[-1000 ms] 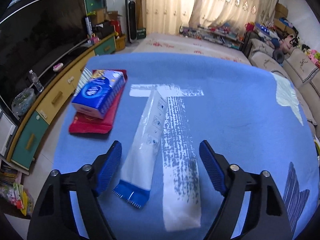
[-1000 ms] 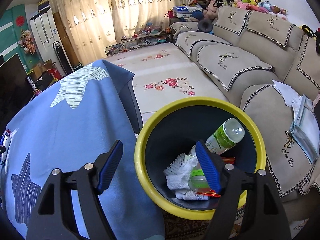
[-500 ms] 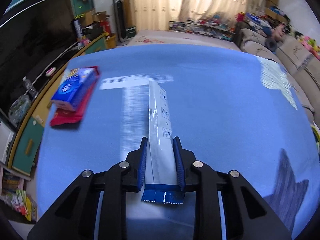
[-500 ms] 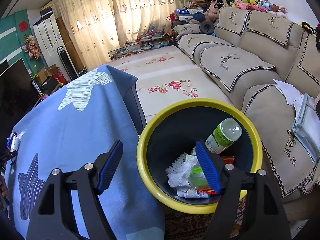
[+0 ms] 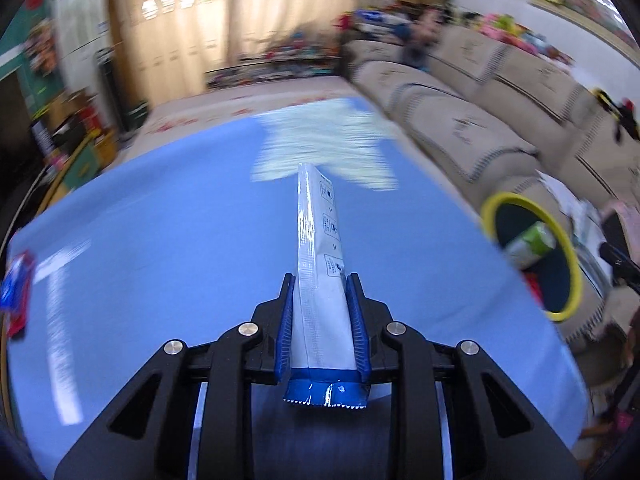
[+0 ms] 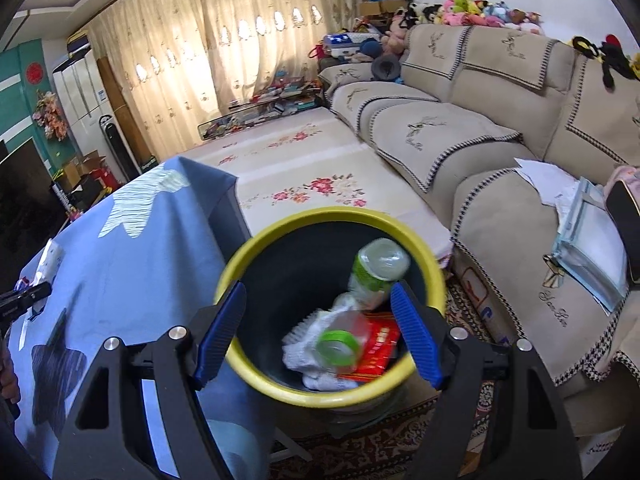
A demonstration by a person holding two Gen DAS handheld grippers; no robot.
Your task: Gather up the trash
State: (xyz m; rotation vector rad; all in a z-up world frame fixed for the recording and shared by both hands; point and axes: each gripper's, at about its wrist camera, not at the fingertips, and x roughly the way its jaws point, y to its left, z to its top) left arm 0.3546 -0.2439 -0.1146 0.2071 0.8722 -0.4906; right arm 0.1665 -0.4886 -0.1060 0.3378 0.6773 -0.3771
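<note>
Your left gripper (image 5: 322, 320) clamps the long white-and-blue plastic sachet (image 5: 319, 264); your right gripper (image 6: 316, 336) stands wide open, empty, above the yellow-rimmed dark bin (image 6: 256, 248).

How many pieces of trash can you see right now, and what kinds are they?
Plastic bottles in the bin: 2
White cloth in the bin: 1
Red packet in the bin: 1
White and blue wrapper held in the left gripper: 1
Total: 5
</note>
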